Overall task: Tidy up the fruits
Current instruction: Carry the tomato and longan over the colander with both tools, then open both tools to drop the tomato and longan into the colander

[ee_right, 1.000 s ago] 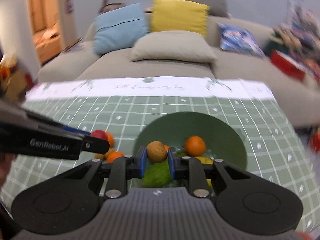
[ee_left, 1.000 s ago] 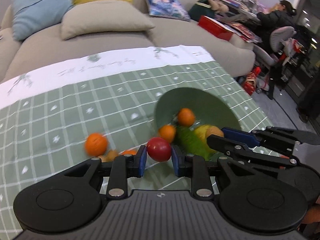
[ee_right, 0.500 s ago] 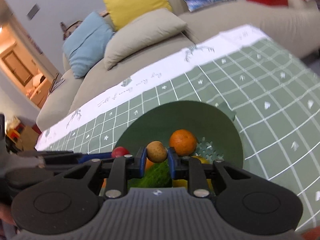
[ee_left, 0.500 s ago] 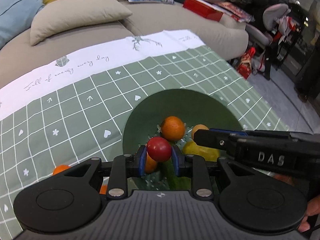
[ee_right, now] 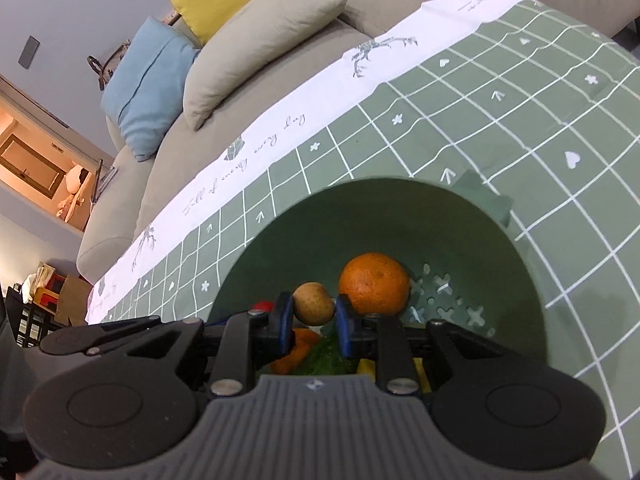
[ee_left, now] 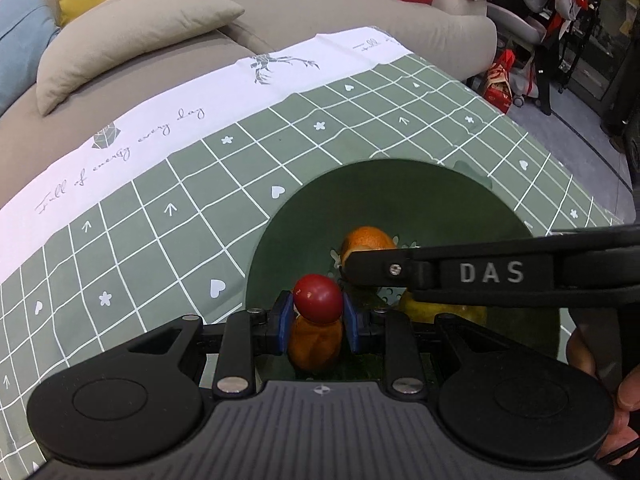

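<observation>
My left gripper (ee_left: 317, 312) is shut on a small red fruit (ee_left: 318, 298) and holds it over the near part of a dark green bowl (ee_left: 288, 232). My right gripper (ee_right: 313, 316) is shut on a small tan-brown fruit (ee_right: 313, 303) above the same bowl (ee_right: 312, 216). Inside the bowl lie an orange (ee_right: 374, 283), a smaller orange fruit (ee_left: 316, 344), a green leafy item (ee_right: 326, 354) and a yellow fruit (ee_left: 444, 312). The right gripper's black arm (ee_left: 492, 274) crosses the bowl in the left wrist view and hides part of the orange (ee_left: 366, 240).
The bowl stands on a green checked tablecloth (ee_left: 180, 216) with a white band at the far edge (ee_left: 224, 96). A grey sofa with beige (ee_right: 256, 40), blue (ee_right: 148, 84) and yellow cushions stands behind. An office chair and clutter stand at the right (ee_left: 548, 12).
Both grippers have moved forward and lower over the bowl, each holding its fruit. The loose oranges on the cloth at the left have left the left wrist view.
</observation>
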Tool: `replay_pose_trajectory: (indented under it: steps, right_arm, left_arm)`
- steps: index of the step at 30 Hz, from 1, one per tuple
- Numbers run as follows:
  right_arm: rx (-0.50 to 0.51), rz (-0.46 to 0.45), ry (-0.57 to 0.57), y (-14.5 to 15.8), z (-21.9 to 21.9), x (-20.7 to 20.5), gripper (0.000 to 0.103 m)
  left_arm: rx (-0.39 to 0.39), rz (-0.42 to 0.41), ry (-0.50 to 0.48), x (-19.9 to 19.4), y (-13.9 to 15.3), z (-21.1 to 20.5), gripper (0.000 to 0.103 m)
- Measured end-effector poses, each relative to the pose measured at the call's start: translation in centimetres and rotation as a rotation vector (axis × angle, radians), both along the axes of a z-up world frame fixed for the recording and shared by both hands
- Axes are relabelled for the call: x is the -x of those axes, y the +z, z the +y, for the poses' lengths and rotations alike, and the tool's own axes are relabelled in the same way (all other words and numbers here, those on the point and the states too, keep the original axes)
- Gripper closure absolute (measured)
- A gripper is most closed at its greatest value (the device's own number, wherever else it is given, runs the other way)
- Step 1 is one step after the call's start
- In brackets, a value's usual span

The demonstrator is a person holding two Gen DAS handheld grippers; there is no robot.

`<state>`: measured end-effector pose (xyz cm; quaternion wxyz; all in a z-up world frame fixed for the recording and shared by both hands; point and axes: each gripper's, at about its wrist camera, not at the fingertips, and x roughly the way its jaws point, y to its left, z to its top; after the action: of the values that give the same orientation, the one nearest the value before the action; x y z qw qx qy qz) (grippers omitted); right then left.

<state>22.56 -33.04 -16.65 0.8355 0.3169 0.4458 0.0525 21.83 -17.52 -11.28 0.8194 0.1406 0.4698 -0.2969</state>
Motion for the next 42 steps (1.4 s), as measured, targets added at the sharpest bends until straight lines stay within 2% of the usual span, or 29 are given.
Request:
replay_pose_trajectory:
  steps: [10,13,16,20,24,29,35,39,42]
  right_arm:
    - [0.006,0.029,0.0,-1.0,0.3,-0.5,0.082]
    - [0.006,0.031,-0.001,-0.9,0.2,-0.4,0.081]
    - [0.014,0.03,-0.01,-0.5,0.1,-0.1,0.073]
    - [0.027,0.006,-0.023,0.8,0.1,0.5,0.073]
    - [0.078,-0.04,-0.031,2.8,0.4,1.7,0.073]
    - [0.149,-0.12,-0.014,5.5,1.4,3.9,0.072]
    - [0.283,-0.233,0.043,8.6,4.4,6.9,0.072]
    - [0.349,-0.284,0.102,9.6,7.3,9.0,0.072]
    - [0.376,-0.311,0.152,9.9,9.5,10.4,0.071]
  left_arm:
    - [-0.022,-0.019,-0.024,0.2,-0.6,-0.4,0.073]
    - [-0.02,-0.018,-0.021,0.2,-0.4,-0.3,0.069]
    - [-0.014,-0.028,-0.025,0.4,0.1,0.0,0.064]
    - [0.004,-0.044,-0.027,0.9,1.3,0.7,0.063]
    - [0.044,-0.075,-0.019,1.9,3.1,2.0,0.063]
    - [0.036,-0.16,0.022,3.7,5.3,4.1,0.06]
    - [0.076,-0.22,0.086,5.9,7.9,7.8,0.06]
    - [0.088,-0.24,0.14,7.5,8.3,10.3,0.059]
    - [0.098,-0.224,0.195,8.6,7.8,12.1,0.059]
